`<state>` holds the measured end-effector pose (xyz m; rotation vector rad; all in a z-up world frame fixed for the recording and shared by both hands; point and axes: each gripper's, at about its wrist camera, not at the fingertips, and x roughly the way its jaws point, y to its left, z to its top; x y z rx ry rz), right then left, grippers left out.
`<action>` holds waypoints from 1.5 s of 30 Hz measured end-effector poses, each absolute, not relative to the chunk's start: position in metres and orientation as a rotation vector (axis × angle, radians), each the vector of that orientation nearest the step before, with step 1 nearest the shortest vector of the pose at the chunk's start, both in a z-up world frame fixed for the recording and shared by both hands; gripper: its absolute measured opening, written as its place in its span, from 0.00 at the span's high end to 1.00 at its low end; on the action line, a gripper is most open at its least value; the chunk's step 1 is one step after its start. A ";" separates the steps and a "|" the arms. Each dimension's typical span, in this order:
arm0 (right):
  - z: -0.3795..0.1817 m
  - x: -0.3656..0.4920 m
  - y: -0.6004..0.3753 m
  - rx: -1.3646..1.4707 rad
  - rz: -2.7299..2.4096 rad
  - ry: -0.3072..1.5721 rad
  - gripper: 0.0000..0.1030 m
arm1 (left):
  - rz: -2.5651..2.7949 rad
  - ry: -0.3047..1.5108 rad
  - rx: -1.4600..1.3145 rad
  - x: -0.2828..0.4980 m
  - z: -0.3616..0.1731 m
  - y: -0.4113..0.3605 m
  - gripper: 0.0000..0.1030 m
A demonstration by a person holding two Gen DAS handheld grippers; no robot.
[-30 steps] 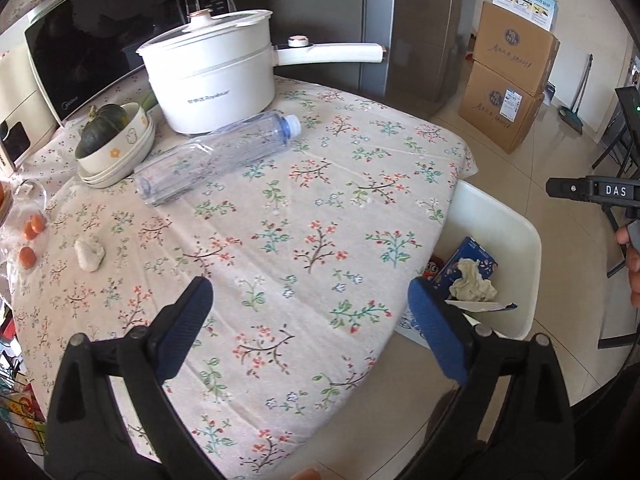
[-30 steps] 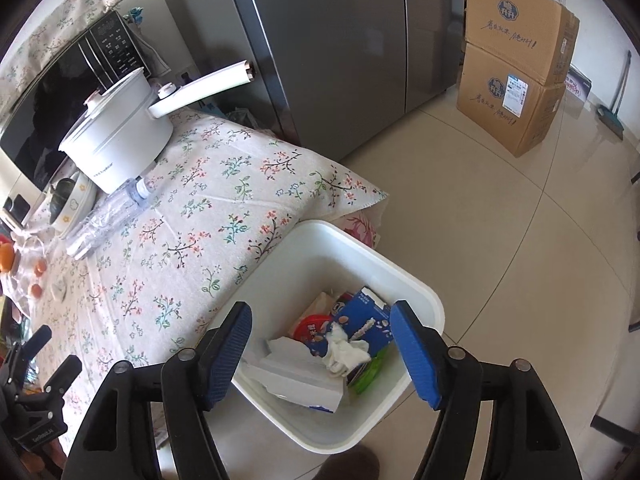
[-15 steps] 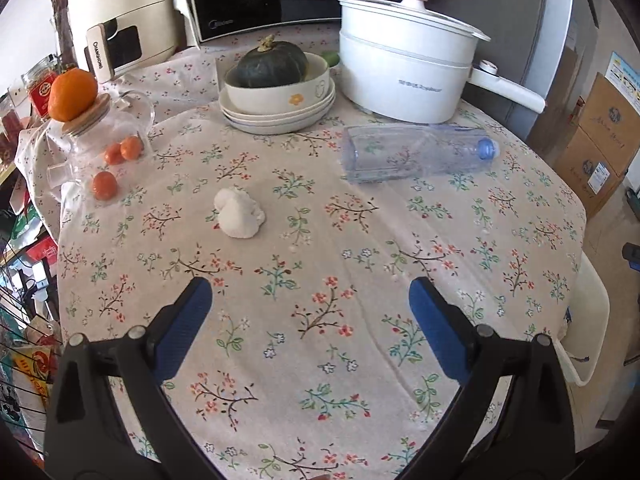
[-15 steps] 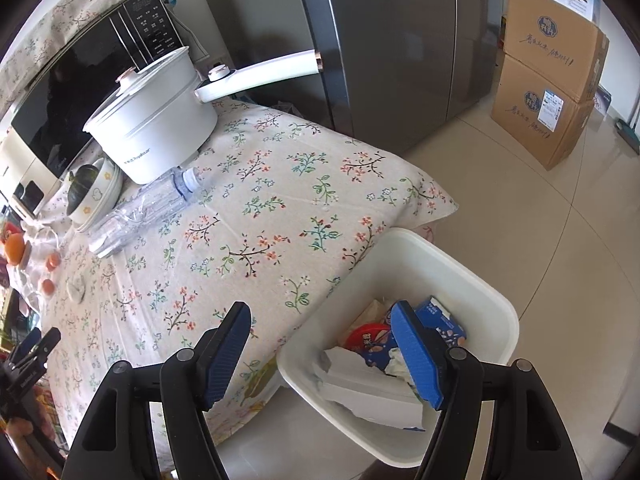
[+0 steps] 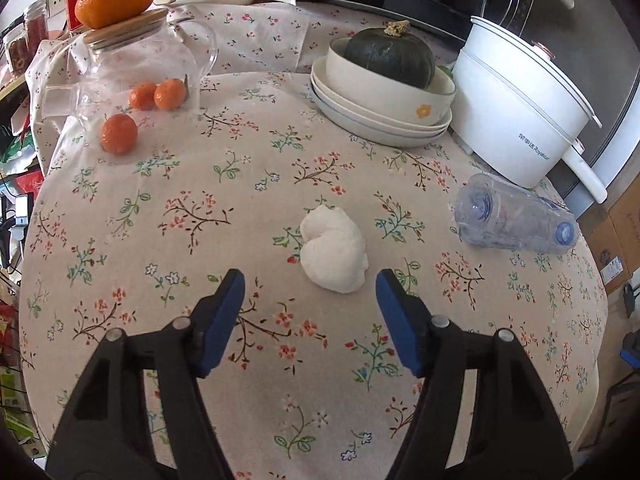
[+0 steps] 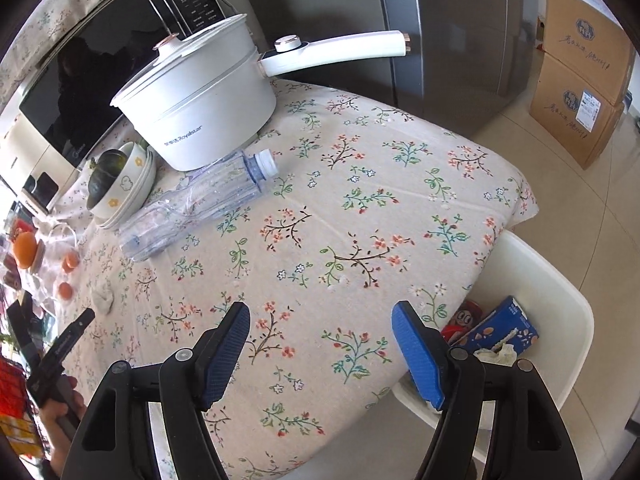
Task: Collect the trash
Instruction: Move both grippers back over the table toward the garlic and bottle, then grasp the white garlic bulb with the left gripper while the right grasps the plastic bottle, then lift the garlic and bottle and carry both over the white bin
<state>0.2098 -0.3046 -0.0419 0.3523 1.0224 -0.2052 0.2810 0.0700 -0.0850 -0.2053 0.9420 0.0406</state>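
While left gripper (image 5: 310,284) hangs short of crumpled tissue wad (image 5: 334,249), jaws just narrowed, nothing between. Right gripper (image 6: 320,326) spread, empty, over floral tablecloth (image 6: 360,208). Risks: pads pinch cloth with wad; wad slips aside. Plastic bottle (image 6: 192,208) uncollected beside electric pot (image 6: 200,104); bin (image 6: 560,304) at table edge.

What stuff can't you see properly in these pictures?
- Bin: right wrist view; tablecloth edge and gripper finger hide most of its contents.
- Jars: left wrist view; cut off by the edge.
- Tissue wad: right wrist view; too small to make out.
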 end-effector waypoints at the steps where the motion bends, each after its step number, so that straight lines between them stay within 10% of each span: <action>1: -0.043 0.212 -0.302 0.346 -0.206 1.024 0.27 | 0.037 0.939 -0.211 0.284 -0.086 0.068 0.35; 10: -0.055 0.221 -0.284 0.291 -0.233 1.050 0.27 | 0.043 0.946 -0.238 0.309 -0.099 0.062 0.74; 45: -0.122 0.391 -0.226 1.075 -0.351 0.910 0.25 | -0.020 0.928 -0.129 0.231 -0.027 0.112 0.76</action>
